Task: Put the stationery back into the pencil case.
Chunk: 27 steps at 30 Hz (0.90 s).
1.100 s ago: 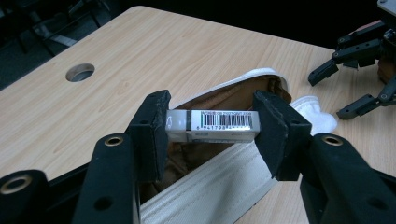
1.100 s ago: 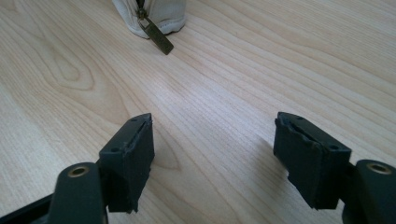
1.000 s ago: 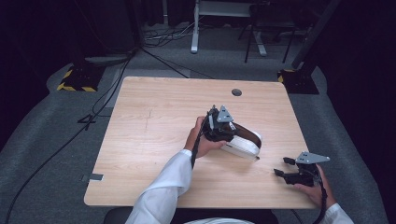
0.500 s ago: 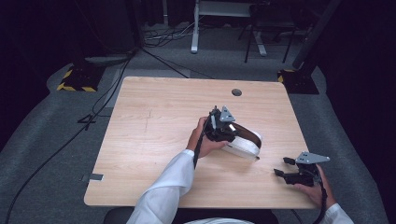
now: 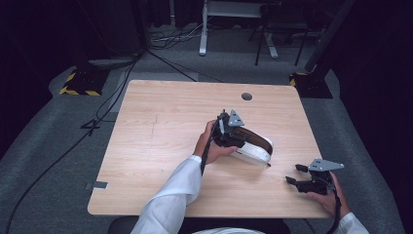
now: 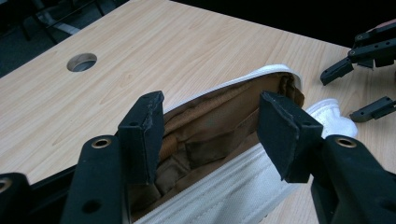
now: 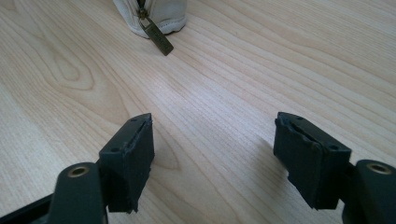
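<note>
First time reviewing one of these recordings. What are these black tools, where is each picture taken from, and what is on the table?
A person works at a wooden table with a hand-held two-jaw gripper in each hand. The high view looks down from above. Each of the other two pictures comes from a camera riding on one gripper, looking along its jaws. The left gripper, jaws open, is at the open mouth of a white pouch with a brown lining; one jaw seems to reach inside, and nothing is clamped. The right gripper sits open near the table's right edge, pointing at the pouch's zipper pull.

Pouch [image 5: 253, 146] lies on counter [image 5: 160, 126], directly beneath left claw [image 5: 225, 127]; right claw [image 5: 293, 174] sits well apart, to its right.
</note>
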### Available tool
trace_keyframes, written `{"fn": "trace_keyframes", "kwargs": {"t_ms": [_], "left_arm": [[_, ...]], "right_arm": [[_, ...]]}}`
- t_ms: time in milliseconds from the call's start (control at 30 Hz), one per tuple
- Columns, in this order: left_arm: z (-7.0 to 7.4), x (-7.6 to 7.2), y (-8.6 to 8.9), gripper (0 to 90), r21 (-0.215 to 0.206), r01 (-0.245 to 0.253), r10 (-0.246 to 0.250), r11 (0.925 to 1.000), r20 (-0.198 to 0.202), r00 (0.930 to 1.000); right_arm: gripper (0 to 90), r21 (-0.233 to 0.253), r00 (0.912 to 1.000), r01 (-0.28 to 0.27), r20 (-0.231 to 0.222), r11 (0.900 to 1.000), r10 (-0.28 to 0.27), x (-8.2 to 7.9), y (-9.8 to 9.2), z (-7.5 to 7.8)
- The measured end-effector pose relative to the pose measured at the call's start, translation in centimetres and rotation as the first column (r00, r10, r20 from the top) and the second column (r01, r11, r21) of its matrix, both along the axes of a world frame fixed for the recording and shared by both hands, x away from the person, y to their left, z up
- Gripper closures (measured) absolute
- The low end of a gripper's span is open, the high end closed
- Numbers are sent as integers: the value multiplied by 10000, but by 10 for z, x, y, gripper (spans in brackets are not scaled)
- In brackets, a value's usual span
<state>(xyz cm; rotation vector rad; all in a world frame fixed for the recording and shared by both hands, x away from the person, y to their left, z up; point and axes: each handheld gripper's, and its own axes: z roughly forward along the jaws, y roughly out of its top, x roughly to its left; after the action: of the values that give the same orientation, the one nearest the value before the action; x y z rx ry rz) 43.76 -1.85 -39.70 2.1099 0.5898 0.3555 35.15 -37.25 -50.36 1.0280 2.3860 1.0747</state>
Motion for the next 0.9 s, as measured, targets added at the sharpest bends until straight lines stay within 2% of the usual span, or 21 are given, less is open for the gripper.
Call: {"fn": "trace_keyframes", "kwargs": {"t_ms": [267, 600, 900], "left_arm": [[4, -2, 8, 365, 58, -291, 290, 9996, 80, 9995], [9, -6, 17, 322, 399, -389, 377, 9984, 310, 9988], [14, -13, 33, 302, 829, -450, 407, 9955, 530, 9978]], "right_arm": [[295, 1, 10000, -1, 0, 10000, 1, 0, 0, 0], [295, 0, 10000, -1, 2, 10000, 1, 0, 0, 0], [295, 1, 10000, -1, -2, 10000, 1, 0, 0, 0]]}}
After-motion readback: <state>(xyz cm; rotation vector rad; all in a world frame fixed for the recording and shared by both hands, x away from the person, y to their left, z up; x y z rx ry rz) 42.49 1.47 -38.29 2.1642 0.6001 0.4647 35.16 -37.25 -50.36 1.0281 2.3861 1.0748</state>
